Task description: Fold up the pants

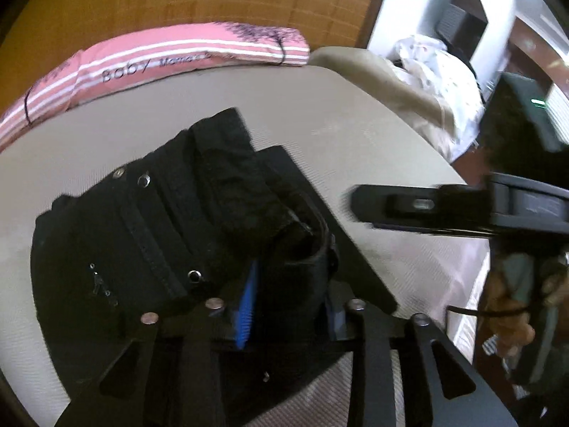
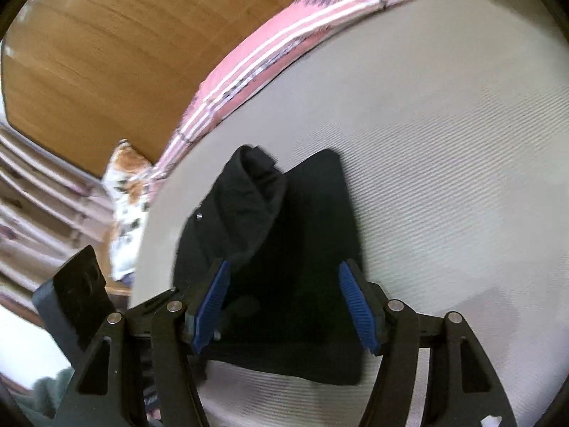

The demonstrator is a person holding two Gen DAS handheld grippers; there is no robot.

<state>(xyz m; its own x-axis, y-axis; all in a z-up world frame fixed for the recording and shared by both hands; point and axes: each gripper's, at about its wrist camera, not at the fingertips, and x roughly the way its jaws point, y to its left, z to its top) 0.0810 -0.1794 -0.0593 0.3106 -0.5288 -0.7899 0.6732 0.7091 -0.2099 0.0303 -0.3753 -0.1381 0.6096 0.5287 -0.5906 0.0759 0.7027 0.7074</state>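
Pants (image 1: pixel 149 235) bunched on bed (image 1: pixel 338 114): left gripper (image 1: pixel 288 306) fingers clamp fabric; right gripper (image 2: pixel 284 302) fingers open astride. Lay fold flat.

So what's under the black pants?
The black pants lie on a pale ribbed mattress, which shows all around them. Whatever sits directly beneath the cloth is covered.
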